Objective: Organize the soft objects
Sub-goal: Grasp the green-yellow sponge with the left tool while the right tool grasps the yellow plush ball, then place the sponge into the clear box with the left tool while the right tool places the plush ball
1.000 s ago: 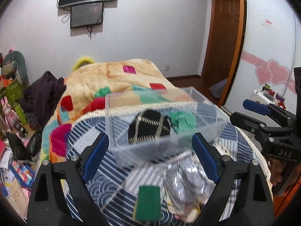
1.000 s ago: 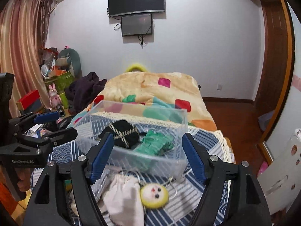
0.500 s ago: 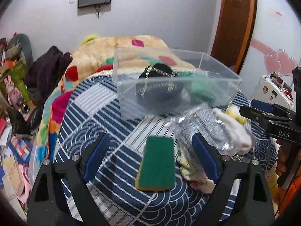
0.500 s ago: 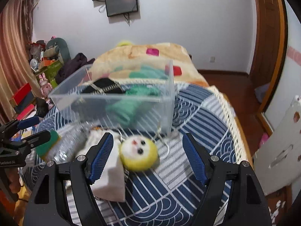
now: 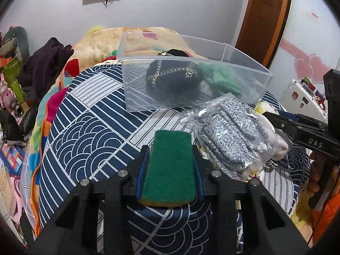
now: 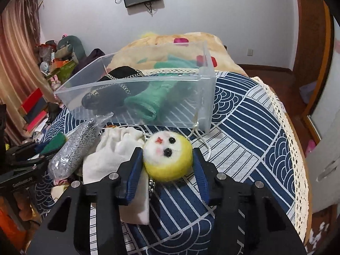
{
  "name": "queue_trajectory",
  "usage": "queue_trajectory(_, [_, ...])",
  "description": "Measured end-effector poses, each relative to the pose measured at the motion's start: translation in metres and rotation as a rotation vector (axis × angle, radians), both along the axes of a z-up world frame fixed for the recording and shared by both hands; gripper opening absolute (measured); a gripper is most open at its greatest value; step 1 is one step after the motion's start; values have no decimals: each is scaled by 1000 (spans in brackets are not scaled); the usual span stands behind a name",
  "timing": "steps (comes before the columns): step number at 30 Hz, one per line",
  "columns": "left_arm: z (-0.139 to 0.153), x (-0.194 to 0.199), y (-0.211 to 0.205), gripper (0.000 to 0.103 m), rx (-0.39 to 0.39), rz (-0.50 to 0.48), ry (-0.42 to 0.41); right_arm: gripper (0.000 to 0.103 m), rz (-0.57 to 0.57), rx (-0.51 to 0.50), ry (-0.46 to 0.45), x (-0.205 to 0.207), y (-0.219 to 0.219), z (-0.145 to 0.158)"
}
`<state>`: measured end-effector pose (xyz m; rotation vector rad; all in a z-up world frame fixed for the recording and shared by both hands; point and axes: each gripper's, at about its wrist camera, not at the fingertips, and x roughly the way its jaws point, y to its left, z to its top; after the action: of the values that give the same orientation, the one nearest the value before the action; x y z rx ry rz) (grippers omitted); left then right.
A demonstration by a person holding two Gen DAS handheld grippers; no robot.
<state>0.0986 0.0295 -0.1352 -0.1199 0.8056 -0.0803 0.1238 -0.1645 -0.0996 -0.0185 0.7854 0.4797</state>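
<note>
Both tongs have just been closing: the left gripper [image 5: 170, 165] is clamped across the sponge [image 5: 171, 167], the right gripper [image 6: 167, 165] across the felt ball [image 6: 167, 156], each item gripped by its sides and lying on the bedspread [image 5: 89, 131] near its front edge, likely for lifting into the bin [image 5: 191, 72]. The bin sits further back, mid-bedspread, open top facing the grippers. Count: one sponge, one ball, one white pouch [image 6: 114, 155], one bagged silver item [image 5: 229, 131] outside; one black bag [image 5: 174, 78] and one green cloth [image 5: 223, 78] already in the bin.
</note>
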Motion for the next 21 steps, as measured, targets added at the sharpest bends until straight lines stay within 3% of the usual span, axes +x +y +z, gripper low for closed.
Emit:
queue_trajectory(8, [24,-3,3,37,0,2,-61,43,-17,19,-50,-7,-7,16])
queue_trajectory(21, [81,19,8,37,27,26,-196,43,-32,47,-201,-8,-3,68])
